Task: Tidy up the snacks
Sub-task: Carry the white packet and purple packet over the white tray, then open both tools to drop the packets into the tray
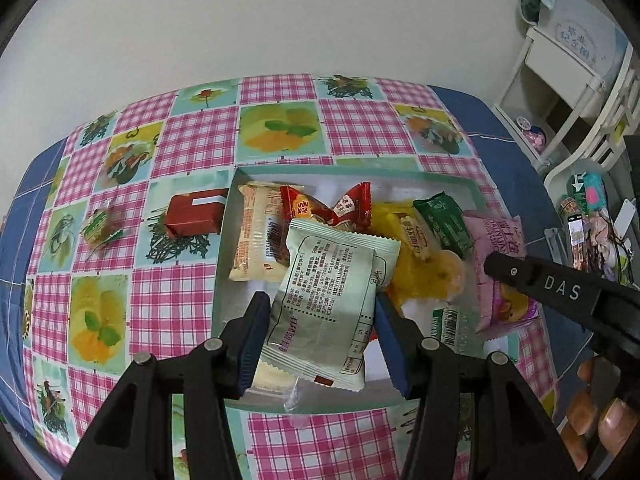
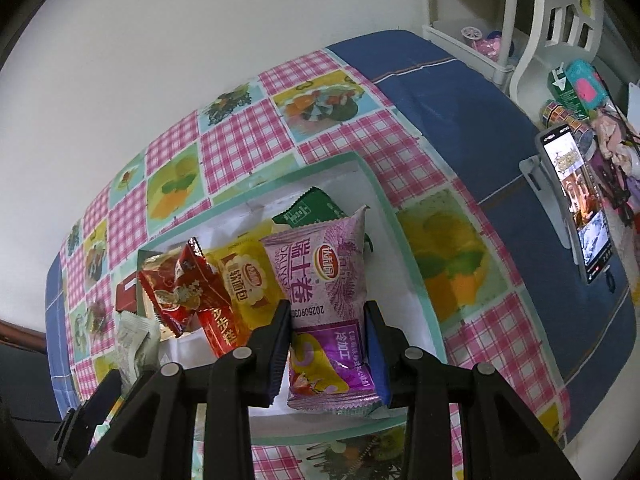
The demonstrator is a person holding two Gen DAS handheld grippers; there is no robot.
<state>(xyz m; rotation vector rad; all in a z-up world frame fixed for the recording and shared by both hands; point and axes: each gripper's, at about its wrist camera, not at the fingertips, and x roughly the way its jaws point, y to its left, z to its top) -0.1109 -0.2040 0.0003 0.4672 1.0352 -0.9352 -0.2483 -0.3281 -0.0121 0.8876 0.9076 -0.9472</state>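
A shallow white tray (image 1: 348,174) on the checked tablecloth holds several snack packets. My left gripper (image 1: 318,332) is shut on a pale green packet (image 1: 332,300) held over the tray's near part. My right gripper (image 2: 326,344) is shut on a purple Swiss-roll packet (image 2: 320,280), also over the tray; that packet shows in the left wrist view (image 1: 500,236). In the tray lie a red packet (image 1: 324,208), a cream packet (image 1: 256,236), a yellow bread packet (image 1: 420,264) and a dark green packet (image 1: 444,216). The right gripper's arm (image 1: 560,292) reaches in from the right.
A red box (image 1: 194,214) and a small clear-wrapped snack (image 1: 102,226) lie on the cloth left of the tray. A phone on a stand (image 2: 576,200) and clutter stand at the right. A white shelf unit (image 1: 560,76) is behind the table's right end.
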